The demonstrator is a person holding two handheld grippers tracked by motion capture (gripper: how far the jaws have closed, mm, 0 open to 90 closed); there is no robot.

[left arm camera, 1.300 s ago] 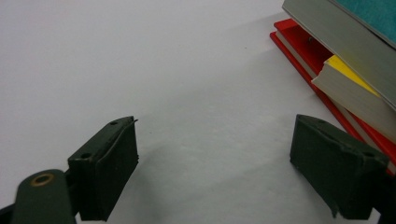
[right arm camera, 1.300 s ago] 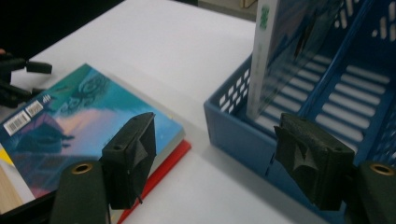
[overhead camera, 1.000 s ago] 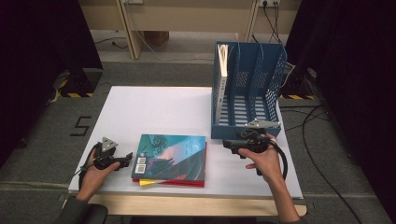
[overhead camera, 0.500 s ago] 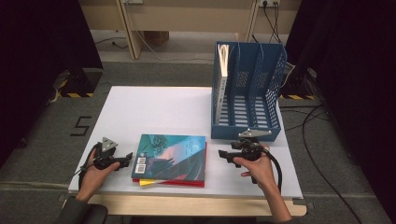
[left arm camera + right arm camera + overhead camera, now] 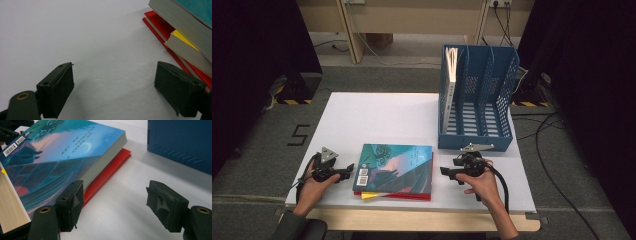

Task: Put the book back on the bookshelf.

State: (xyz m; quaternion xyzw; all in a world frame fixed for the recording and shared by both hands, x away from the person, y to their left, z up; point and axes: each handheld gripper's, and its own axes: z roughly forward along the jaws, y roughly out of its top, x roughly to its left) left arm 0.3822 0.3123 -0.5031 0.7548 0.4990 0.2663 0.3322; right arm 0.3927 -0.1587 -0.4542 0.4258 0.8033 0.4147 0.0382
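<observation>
High view, left gripper (image 5: 346,171) jaws spread on bare table (image 5: 377,115), right gripper (image 5: 446,171) jaws apart, empty, book stack (image 5: 394,167) between both.

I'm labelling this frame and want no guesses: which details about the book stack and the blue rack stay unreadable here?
- Stack of books: how many lie under the teal book is unclear; it covers them in the high view, and the frame edges cut the stack in both gripper views.
- Cover text: too small in the high view, blurred in the right gripper view.
- Blue file rack: the title of the book standing in its left slot is too small.
</observation>
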